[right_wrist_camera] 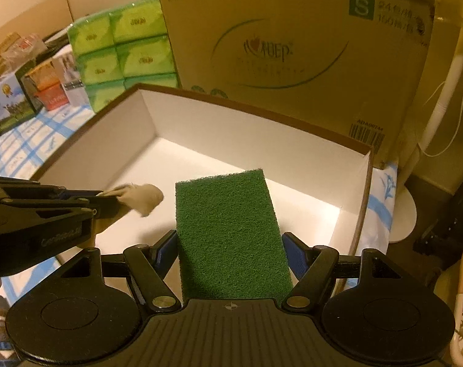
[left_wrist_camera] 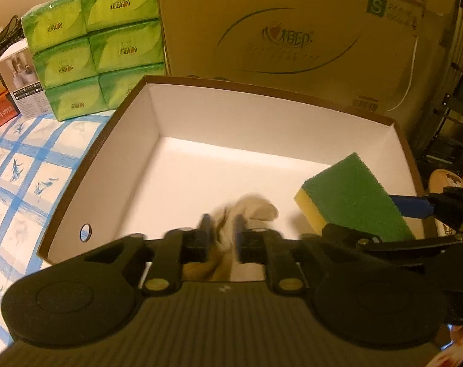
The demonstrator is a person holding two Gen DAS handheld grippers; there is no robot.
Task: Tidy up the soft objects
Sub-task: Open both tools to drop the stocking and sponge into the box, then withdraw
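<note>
Right wrist view has the right gripper [right_wrist_camera: 229, 252] with its fingers pinching a green sponge [right_wrist_camera: 228, 229] over the near right part of the white box [right_wrist_camera: 262, 128]. The left gripper [left_wrist_camera: 222, 229] hangs on the near left with fingers part spread around a beige cloth [left_wrist_camera: 255, 208]; can't tell if it's gripped. Probably best to lower both well inside the walls, then let go with a gap between them.

I've got the white box [left_wrist_camera: 182, 140] open on top, its far and left floor bare, so there's plenty of room to come down. Behind it the big carton [left_wrist_camera: 292, 30] and the green tissue packs [left_wrist_camera: 90, 46] wall off the back; the worktop [left_wrist_camera: 23, 165] lies free on the left.
</note>
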